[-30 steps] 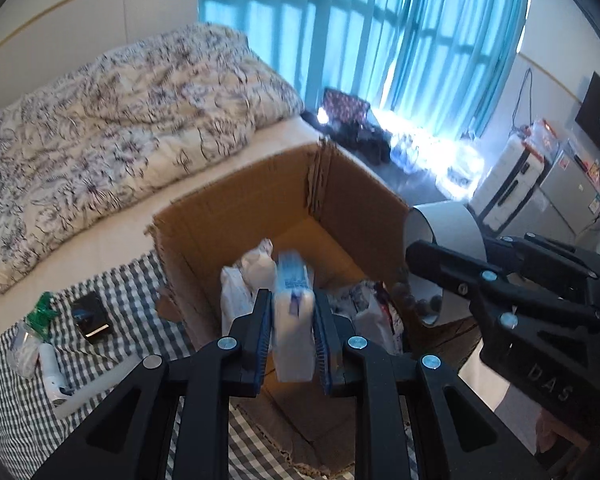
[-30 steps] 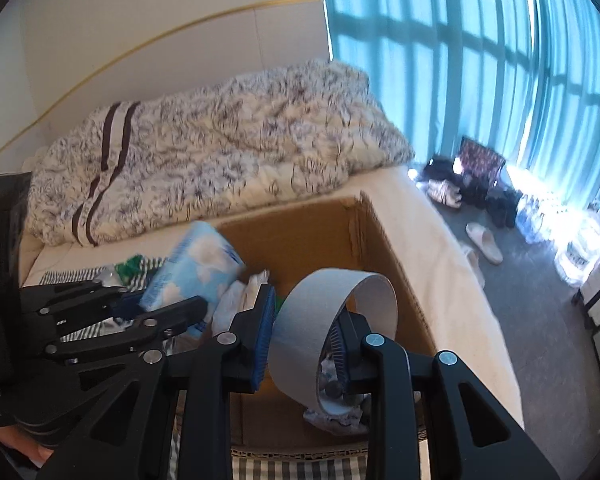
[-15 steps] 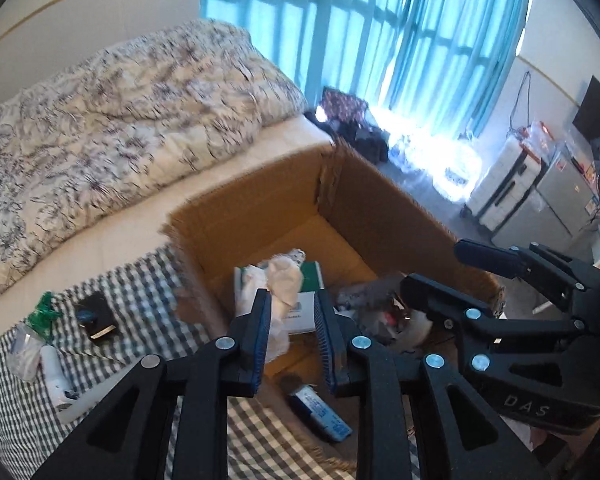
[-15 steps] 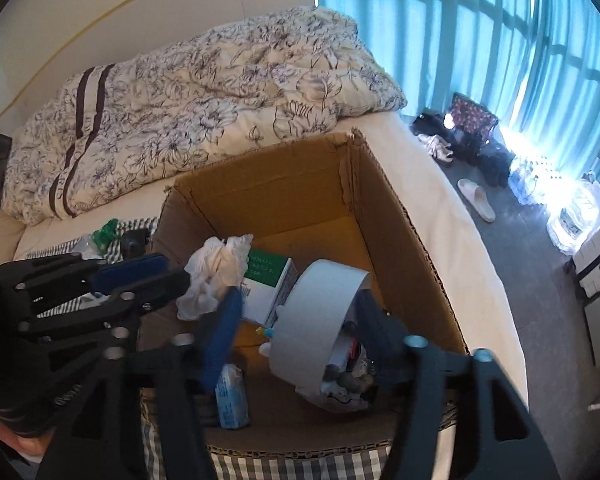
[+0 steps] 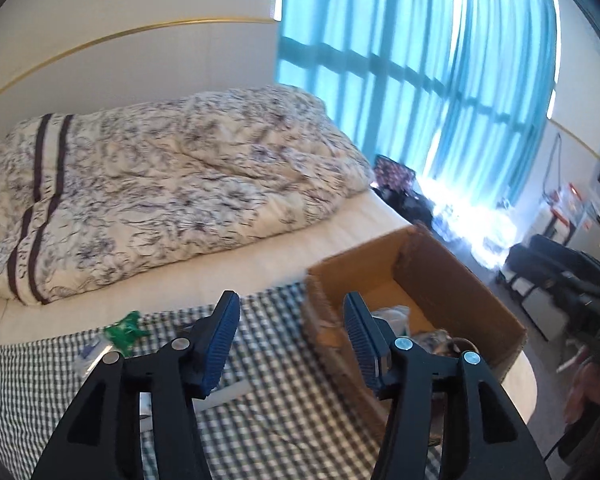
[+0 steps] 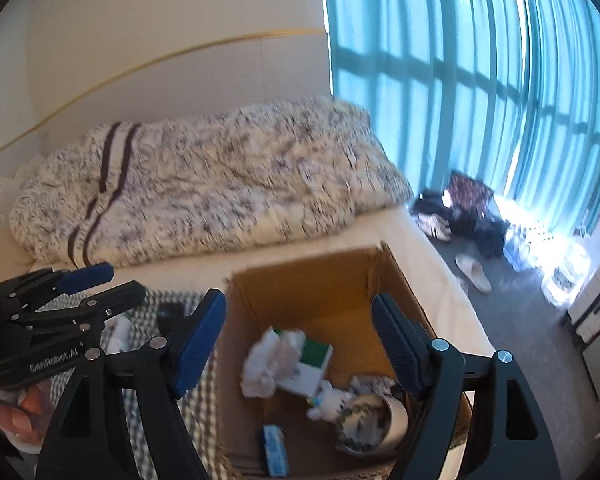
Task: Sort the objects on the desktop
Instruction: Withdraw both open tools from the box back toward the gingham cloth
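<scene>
An open cardboard box [image 6: 340, 280] stands on the checked cloth [image 5: 268, 412]; it also shows in the left wrist view [image 5: 452, 280]. Inside lie a white tape roll [image 6: 380, 416], a blue tissue pack [image 6: 276, 450], a green-and-white carton [image 6: 312, 364] and crumpled white paper [image 6: 268, 360]. My right gripper [image 6: 300, 344] is open and empty above the box. My left gripper [image 5: 292, 340] is open and empty over the cloth, left of the box; it also shows in the right wrist view [image 6: 96, 284]. A green-topped wrapper [image 5: 124, 332] and a small black item [image 6: 170, 312] lie on the cloth.
A bed with a flowered quilt [image 5: 160, 200] lies behind the cloth. Teal curtains [image 6: 480, 100] cover the window. Slippers [image 6: 474, 270] and bags [image 6: 468, 208] lie on the floor to the right. A white strip [image 5: 228, 394] lies on the cloth near my left fingers.
Both grippers opened and let go: the tissue pack and the tape roll dropped into the box. Both grippers then rose and pulled back, the left one swinging left over the cloth.
</scene>
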{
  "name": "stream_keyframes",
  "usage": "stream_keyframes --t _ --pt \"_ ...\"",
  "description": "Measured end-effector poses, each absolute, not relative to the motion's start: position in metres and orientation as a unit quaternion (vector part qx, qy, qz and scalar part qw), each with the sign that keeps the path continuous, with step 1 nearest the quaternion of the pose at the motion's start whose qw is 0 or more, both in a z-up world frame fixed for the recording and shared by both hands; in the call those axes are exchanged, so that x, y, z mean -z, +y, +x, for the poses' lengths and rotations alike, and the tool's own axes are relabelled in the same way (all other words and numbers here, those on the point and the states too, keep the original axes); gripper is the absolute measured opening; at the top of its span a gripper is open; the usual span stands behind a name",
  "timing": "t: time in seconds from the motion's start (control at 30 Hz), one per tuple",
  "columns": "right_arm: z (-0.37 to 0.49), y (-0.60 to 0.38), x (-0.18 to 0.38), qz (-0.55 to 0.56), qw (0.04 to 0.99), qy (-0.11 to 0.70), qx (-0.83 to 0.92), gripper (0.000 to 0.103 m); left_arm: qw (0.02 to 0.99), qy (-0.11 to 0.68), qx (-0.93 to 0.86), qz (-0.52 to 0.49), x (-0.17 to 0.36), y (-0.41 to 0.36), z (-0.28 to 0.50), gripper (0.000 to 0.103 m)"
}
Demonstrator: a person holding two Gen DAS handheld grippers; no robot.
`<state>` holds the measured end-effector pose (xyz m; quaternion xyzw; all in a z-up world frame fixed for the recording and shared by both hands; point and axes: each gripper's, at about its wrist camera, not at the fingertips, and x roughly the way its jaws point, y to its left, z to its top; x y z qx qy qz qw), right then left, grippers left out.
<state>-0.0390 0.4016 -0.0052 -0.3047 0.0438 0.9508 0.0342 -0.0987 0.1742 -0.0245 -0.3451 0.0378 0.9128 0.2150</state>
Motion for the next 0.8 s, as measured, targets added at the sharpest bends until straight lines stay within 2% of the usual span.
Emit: stream_keyframes --t 0.1,0.2,0.33,0.4,0.5,0.63,0.67,0.8 --pt "-0.035 0.398 -0.006 -0.289 0.033 0.053 -0.955 0.075 0.197 0.025 -0.92 -0.338 0.022 0.148 -0.102 0.063" --pt "-0.032 0.394 -0.015 -0.273 0.034 0.059 -0.96 0.081 0.173 0.019 -0.93 -0.324 0.02 0.126 -0.102 0.066" --pt "-0.028 0.384 -0.021 -0.253 0.032 0.056 -0.965 0.082 0.149 0.016 -0.94 -0.308 0.017 0.098 -0.102 0.072" --pt "-0.029 0.378 -0.022 -0.247 0.028 0.056 -0.967 0.085 0.137 0.018 -0.944 -0.299 0.015 0.085 -0.101 0.083" --pt "-0.032 0.364 -0.021 -0.241 0.022 0.053 -0.969 0.088 0.12 0.015 -0.952 -0.281 0.011 0.064 -0.099 0.091" --pt "-0.035 0.344 -0.017 -0.231 0.014 0.051 -0.971 0.094 0.101 0.014 -0.958 -0.267 0.008 0.037 -0.099 0.097" --pt "-0.035 0.341 -0.017 -0.228 0.012 0.052 -0.972 0.094 0.099 0.014 -0.958 -0.267 0.008 0.032 -0.1 0.103" --pt "-0.042 0.327 -0.012 -0.223 0.001 0.059 -0.973 0.098 0.088 0.006 -0.96 -0.265 0.011 0.007 -0.105 0.103"
